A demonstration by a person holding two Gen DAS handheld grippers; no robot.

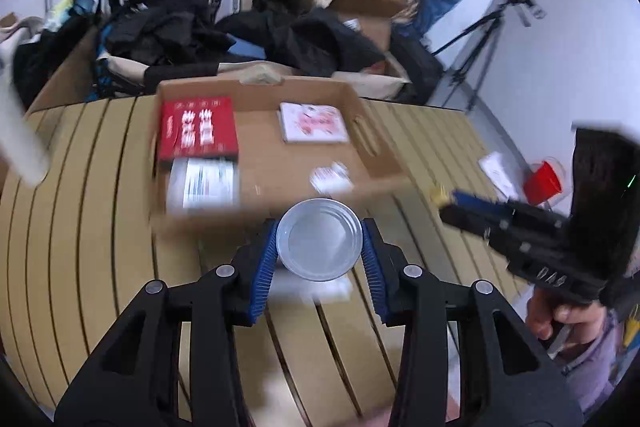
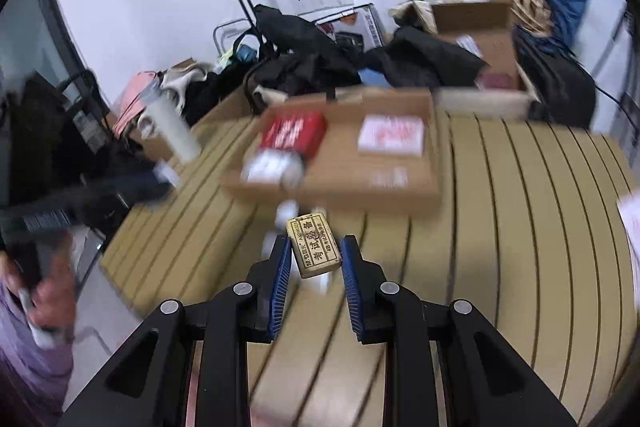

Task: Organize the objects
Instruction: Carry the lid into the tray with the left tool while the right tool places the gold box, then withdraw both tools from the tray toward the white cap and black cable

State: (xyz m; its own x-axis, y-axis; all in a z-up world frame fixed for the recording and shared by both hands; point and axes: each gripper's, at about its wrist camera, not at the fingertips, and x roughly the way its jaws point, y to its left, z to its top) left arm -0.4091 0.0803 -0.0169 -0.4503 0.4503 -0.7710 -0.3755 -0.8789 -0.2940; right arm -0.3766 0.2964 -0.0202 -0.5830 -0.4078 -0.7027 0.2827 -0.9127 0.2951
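Between my left gripper's point(image 1: 320, 247) blue pads sits a round metal tin point(image 1: 320, 239), pinched across its width and carried above the slatted table point(image 1: 100, 187), so it can travel to the cardboard tray point(image 1: 276, 163) just beyond. My right gripper point(image 2: 316, 255) has a narrow clamp on a small yellowish eraser block point(image 2: 314, 249), gripped by its long sides and tilted, printed face up. Both loads point at the tray, which I judge to be the collecting spot: a red box point(image 1: 198, 127), a white-and-red packet point(image 1: 314, 123) and a pale box point(image 1: 202, 185) already lie flat in it. Blur is heavy; a small white item point(image 1: 330, 179) by the tray's near right edge may be a card. Both pieces are held off the table.
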